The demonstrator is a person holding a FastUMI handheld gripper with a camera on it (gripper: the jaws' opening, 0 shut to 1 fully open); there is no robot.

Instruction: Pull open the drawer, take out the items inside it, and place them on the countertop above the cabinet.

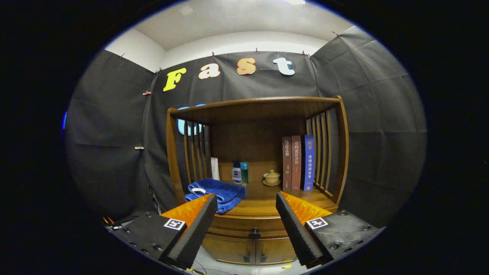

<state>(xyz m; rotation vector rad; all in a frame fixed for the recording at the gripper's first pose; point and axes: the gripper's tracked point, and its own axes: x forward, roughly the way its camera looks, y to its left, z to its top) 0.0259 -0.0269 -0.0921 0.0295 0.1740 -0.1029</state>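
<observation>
A wooden cabinet (pixel 256 114) with a slatted hutch stands ahead of me. Its drawer (pixel 248 225) is closed, with a dark round knob (pixel 254 231) between and just below my fingertips. The countertop (pixel 263 202) lies above the drawer. My gripper (pixel 246 200) is open with nothing between its fingers, held a short way in front of the drawer. The left finger overlaps the near edge of a folded blue towel (pixel 219 193) on the countertop. The drawer's contents are hidden.
On the countertop stand a white-and-blue bottle (pixel 237 173), a teal bottle (pixel 244 173), a lidded beige cup (pixel 271 177) and three upright books (pixel 298 162). Two small cabinet doors (pixel 252 250) sit below the drawer. Slatted sides enclose the counter left and right.
</observation>
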